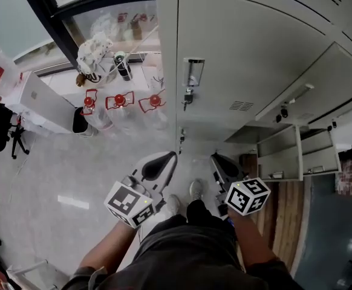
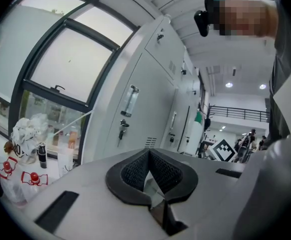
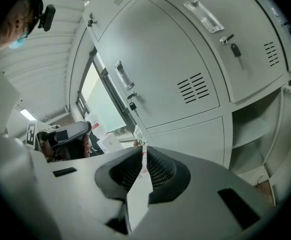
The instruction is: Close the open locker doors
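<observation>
- Head view: left claw [image 1: 167, 157] and right claw [image 1: 217, 159] side by side, pointed toward grey lockers [image 1: 242, 53]; open locker [image 1: 279, 151] low on the right, well apart from both.
- Left gripper view: left claw [image 2: 148, 153] clenched, empty; closed door [image 2: 140, 79] ahead, window [image 2: 60, 59] on the left.
- Right gripper view: right claw [image 3: 141, 151] clenched to a thin slit, empty; open locker [image 3: 253, 129] low on the right, beside closed doors.

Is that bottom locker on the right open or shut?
Open: the bottom locker shows its hollow inside in the head view, unlike the flush closed door beside it.
</observation>
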Available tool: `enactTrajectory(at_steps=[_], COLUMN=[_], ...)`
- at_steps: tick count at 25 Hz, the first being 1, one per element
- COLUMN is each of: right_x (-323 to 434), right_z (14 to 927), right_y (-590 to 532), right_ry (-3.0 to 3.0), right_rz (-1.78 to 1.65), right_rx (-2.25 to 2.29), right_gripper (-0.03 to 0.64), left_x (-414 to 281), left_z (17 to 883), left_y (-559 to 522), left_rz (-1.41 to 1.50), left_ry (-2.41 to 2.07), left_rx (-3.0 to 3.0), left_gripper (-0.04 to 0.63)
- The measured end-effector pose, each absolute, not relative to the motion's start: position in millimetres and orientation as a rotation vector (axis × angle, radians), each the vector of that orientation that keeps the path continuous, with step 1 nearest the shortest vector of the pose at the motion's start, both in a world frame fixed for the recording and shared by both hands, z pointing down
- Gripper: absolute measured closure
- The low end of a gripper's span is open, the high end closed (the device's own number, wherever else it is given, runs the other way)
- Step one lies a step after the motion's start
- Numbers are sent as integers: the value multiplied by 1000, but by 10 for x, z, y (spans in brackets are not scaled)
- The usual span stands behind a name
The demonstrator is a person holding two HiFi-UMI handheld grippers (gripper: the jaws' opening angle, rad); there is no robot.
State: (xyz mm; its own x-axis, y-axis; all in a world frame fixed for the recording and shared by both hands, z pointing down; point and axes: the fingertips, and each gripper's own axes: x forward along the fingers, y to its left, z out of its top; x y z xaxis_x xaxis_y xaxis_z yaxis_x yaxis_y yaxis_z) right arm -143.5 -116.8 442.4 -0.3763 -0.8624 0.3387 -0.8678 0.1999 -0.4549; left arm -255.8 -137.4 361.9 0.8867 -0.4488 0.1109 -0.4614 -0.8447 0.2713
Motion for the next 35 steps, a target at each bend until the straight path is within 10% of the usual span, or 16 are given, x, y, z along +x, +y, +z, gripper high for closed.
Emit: enactTrajectory(at_steps=[35], right_x=[2010], right_z=[4701], right_y=[960], right_ry=[-2040], right_rz=[843], right_rx=[2307], right_gripper=[580], left_x=[727], left_z=[3883], left_y=[221], left_rz=[355], left_ry=[-134], left_rx=[2865], left_gripper=[593])
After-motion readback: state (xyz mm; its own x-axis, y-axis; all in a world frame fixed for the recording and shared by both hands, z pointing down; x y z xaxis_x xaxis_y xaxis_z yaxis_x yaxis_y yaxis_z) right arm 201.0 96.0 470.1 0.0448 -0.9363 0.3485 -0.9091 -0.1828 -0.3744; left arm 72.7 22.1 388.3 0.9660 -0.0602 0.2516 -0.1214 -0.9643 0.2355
